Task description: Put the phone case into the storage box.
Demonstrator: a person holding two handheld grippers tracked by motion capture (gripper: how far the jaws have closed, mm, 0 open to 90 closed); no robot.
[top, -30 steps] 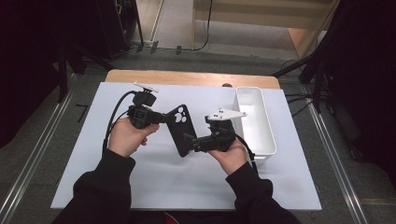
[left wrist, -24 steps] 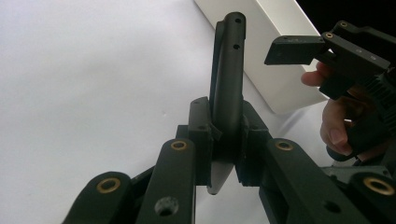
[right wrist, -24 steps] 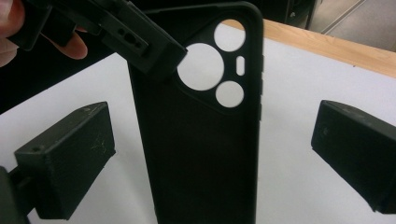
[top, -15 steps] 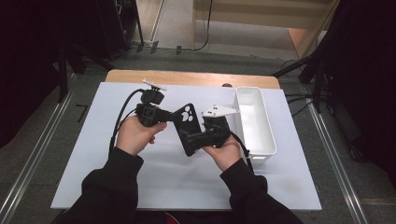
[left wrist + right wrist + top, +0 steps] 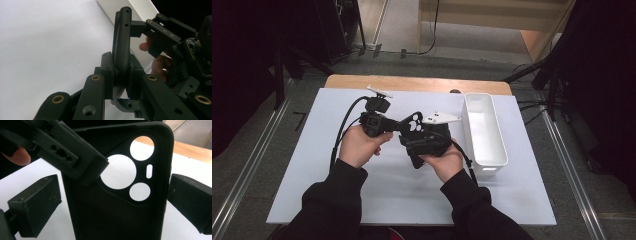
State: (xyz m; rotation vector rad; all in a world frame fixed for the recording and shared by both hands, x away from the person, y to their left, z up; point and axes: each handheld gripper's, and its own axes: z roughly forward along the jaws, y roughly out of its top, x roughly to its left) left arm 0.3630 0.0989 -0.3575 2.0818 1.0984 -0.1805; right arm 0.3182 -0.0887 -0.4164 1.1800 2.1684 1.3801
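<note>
The black phone case point(image 5: 413, 126) is held edge-on above the middle of the worktop point(image 5: 312, 150), its long axis upright between the clenched left tongs point(image 5: 121, 75), while the right tongs point(image 5: 113, 202) flank its sides, released, left of the white bin point(image 5: 492, 150).

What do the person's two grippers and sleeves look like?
Both sleeves are black. The left gripper and the right gripper are black, with brass-coloured rivets, blocky jaws and a black cable. Each carries a grey three-cornered plate on top.
</note>
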